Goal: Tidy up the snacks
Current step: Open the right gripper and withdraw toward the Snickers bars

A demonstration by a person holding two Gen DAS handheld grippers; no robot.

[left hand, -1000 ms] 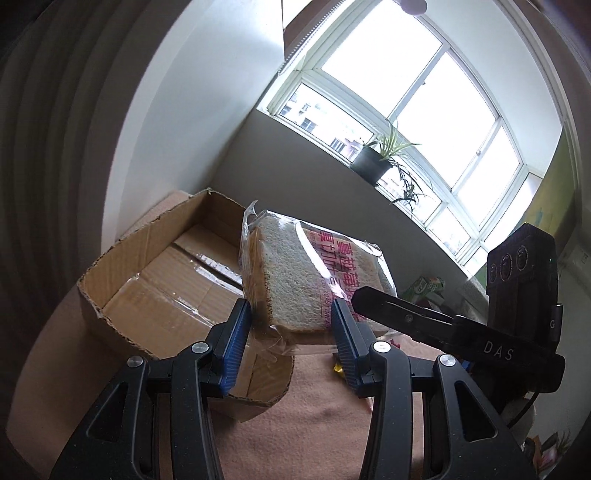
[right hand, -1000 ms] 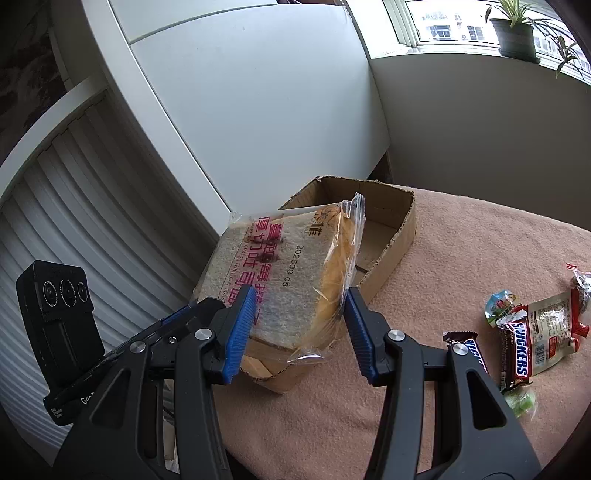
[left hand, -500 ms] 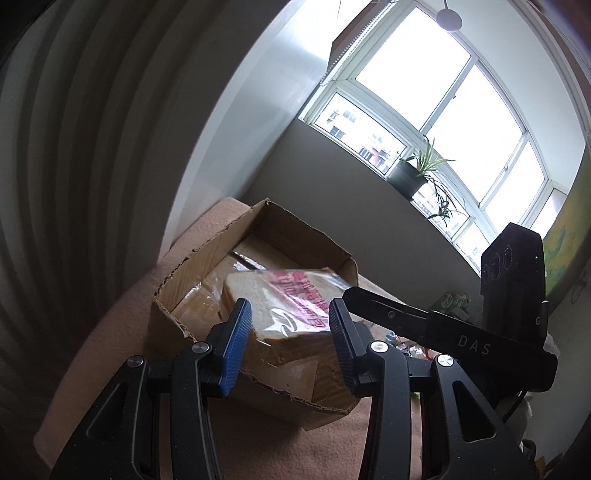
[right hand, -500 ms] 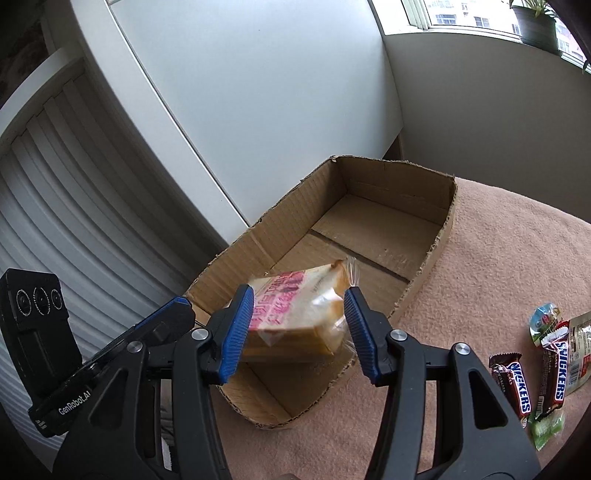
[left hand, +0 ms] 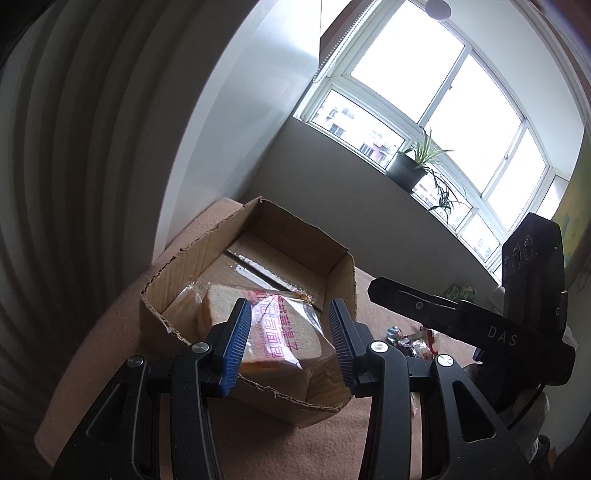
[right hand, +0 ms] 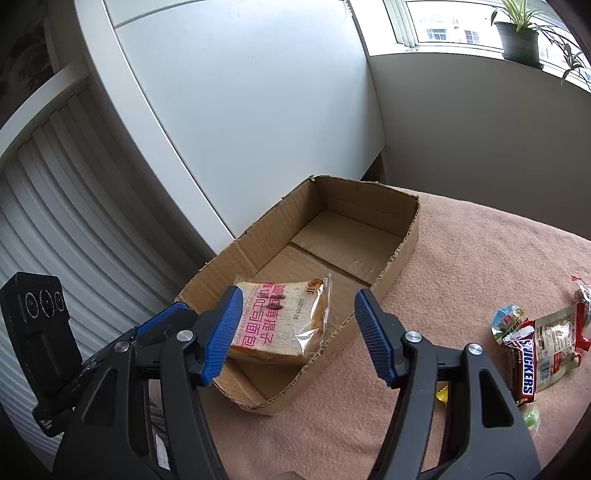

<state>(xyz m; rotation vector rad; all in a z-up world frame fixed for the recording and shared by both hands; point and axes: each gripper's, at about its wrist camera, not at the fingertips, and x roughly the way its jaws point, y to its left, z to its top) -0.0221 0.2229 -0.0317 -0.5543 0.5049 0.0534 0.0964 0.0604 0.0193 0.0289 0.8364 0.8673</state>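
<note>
Pink-beige cloth point(right hand: 480, 258) spread over the table top, slightly nubbly. Behind it, a plain grey wall point(right hand: 461, 129) running under a windowsill. On that sill, a dark pot with a spider plant point(left hand: 413, 162), long leaves trailing over the edge; same plant point(right hand: 521, 31) at the upper right of the right wrist view. Large multi-pane window point(left hand: 424, 92) with white frames, very bright, apartment blocks faintly visible outside. White flat panel point(right hand: 240, 110), like a cabinet side, standing at the far left of the table. Beside it, a ribbed white surface point(right hand: 55, 221), slats curving with the lens. Round ceiling fixture point(left hand: 437, 7) at the top edge.
</note>
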